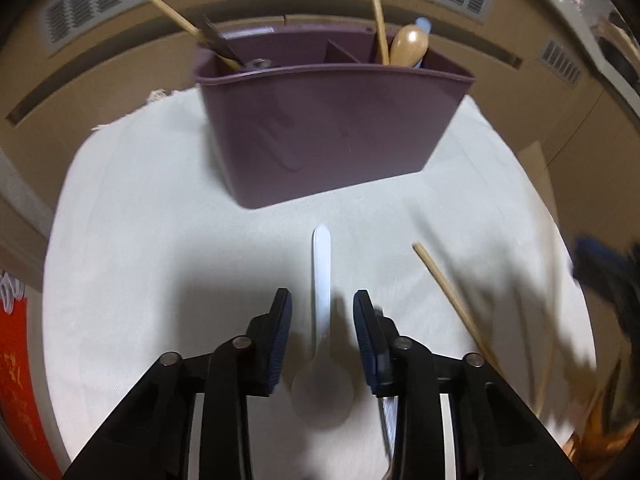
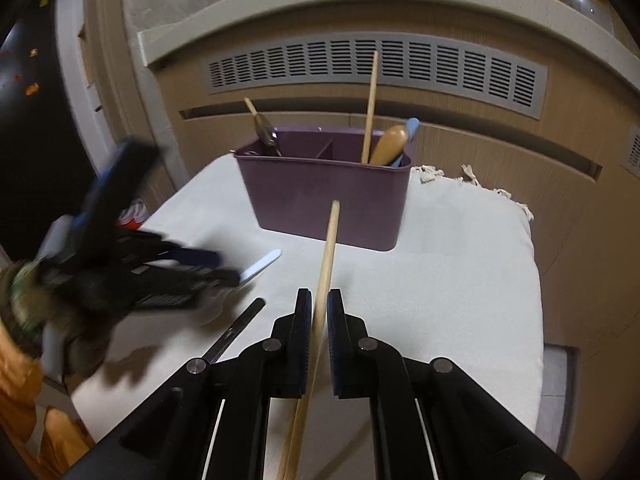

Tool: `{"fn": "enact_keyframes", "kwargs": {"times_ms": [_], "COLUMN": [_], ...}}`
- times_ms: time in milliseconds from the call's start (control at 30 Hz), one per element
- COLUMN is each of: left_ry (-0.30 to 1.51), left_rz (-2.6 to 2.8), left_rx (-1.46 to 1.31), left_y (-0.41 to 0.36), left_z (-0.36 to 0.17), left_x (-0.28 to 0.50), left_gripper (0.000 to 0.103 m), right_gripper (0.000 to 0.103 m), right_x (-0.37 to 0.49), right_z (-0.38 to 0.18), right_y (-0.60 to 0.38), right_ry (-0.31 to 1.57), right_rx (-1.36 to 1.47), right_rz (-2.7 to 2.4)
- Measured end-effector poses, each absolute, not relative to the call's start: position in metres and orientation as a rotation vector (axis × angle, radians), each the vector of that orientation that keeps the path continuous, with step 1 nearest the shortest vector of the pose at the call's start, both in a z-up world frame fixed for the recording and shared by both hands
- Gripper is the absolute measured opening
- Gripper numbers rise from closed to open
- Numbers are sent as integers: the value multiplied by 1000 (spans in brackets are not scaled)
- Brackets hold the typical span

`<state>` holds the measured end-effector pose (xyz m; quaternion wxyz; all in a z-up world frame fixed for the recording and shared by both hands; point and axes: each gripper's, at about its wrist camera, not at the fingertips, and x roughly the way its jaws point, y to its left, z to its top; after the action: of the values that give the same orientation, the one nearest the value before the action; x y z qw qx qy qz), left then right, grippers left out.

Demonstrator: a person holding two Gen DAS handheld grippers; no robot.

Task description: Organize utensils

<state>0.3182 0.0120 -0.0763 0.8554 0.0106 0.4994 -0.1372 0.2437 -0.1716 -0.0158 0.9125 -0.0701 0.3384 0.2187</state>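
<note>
Left gripper (image 1: 322,300): fingers apart, straddling the white plastic spoon (image 1: 321,280), not yet closed on it.
Right gripper (image 2: 319,300): fingers clamped on the wooden chopstick (image 2: 326,260), its tip pointing at the caddy.
Spoon: lies on the white cloth (image 1: 140,220) just in front of the purple caddy (image 1: 332,128); probably light, stiff, slippery; best pinched mid-handle.
Chopstick: likely light and rigid, may pivot in the grip.

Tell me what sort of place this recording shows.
Probably a home room, not clearly a kitchen: a purple plastic utensil caddy stands on a white fringed cloth over a small table, before beige wood panelling with a long grey vent grille.
</note>
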Motion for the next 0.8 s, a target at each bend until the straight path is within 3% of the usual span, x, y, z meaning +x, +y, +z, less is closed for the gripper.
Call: {"fn": "enact_keyframes", "kwargs": {"times_ms": [300, 367, 467, 800], "left_ry": [1122, 1094, 1052, 827], "left_rz": [-262, -259, -258, -241], "left_rx": [94, 131, 151, -6], "left_y": [-9, -14, -16, 28], "left_z": [-93, -95, -94, -62], "left_x": [353, 351, 343, 272], "left_gripper": [31, 26, 11, 11], "right_gripper": [8, 8, 8, 10], "right_x": [242, 245, 251, 267], "right_z": [-30, -39, -49, -73], "right_y": [-180, -180, -182, -165], "right_ry": [718, 741, 779, 876], "right_rx": [-144, -154, -144, -159], "right_rz": [448, 437, 430, 434]}}
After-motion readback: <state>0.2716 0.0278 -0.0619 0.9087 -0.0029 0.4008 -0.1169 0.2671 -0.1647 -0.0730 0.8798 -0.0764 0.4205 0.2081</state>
